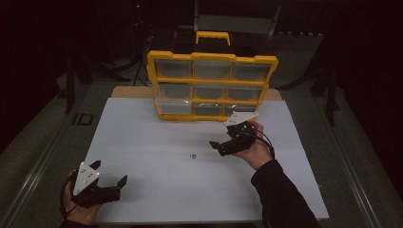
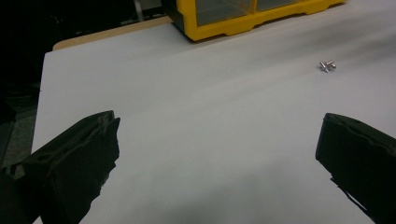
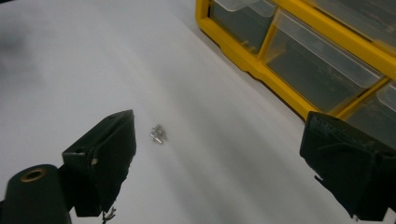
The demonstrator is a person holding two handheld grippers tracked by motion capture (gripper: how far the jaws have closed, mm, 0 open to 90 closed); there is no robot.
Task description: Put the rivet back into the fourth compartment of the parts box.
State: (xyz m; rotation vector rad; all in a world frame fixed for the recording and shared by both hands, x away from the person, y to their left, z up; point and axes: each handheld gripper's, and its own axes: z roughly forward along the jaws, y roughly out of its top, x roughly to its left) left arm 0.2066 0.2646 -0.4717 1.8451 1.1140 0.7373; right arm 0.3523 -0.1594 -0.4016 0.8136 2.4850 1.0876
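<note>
A small cluster of metal screws (image 1: 193, 155) lies on the white sheet (image 1: 157, 190) near its middle; it is also seen as the screws (image 2: 327, 65) and the screws (image 3: 158, 134). My right gripper (image 1: 222, 136) is open, held just right of the screws and pointing left toward them, nothing between its jaws. In the right gripper view the right gripper (image 3: 215, 161) has the screws near its left jaw. My left gripper (image 1: 109, 172) stands open at the front left of the sheet, far from the screws. The left gripper (image 2: 217, 154) holds nothing.
A yellow organiser (image 1: 211, 85) with clear plastic drawers and a black top with a yellow handle stands at the back of the sheet. One lower-left drawer (image 1: 173, 105) sticks out slightly. Dark floor and stands surround the table.
</note>
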